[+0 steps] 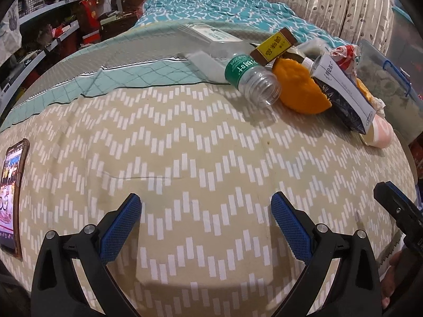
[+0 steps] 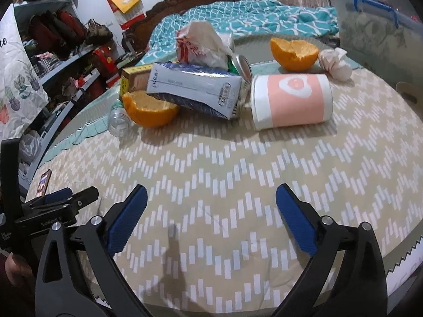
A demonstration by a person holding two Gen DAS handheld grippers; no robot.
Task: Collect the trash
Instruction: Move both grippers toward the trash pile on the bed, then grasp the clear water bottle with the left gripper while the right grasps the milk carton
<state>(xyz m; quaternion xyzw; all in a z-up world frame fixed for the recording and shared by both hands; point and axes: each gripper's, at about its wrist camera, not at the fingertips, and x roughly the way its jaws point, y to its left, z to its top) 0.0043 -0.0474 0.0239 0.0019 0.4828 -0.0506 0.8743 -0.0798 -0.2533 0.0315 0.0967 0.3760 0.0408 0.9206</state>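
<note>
Trash lies in a heap at the far side of a table covered by a beige zigzag cloth (image 2: 211, 163). A pink and white paper cup (image 2: 290, 101) lies on its side beside a torn blue and white carton (image 2: 195, 89), an orange half (image 2: 149, 111), a second orange half (image 2: 293, 52), a crumpled wrapper (image 2: 201, 45), a tissue ball (image 2: 335, 63) and a small yellow box (image 1: 275, 46). An empty plastic bottle (image 1: 251, 76) lies nearest the left side. My left gripper (image 1: 205, 204) and my right gripper (image 2: 211, 196) both stand open above bare cloth, well short of the heap, nothing between their fingers.
A phone (image 1: 10, 195) lies at the table's left edge. A clear storage bin with a blue latch (image 2: 380, 26) stands at the far right. Behind the table is a bed with a teal quilt (image 1: 211, 2); cluttered shelves (image 1: 47, 31) fill the left.
</note>
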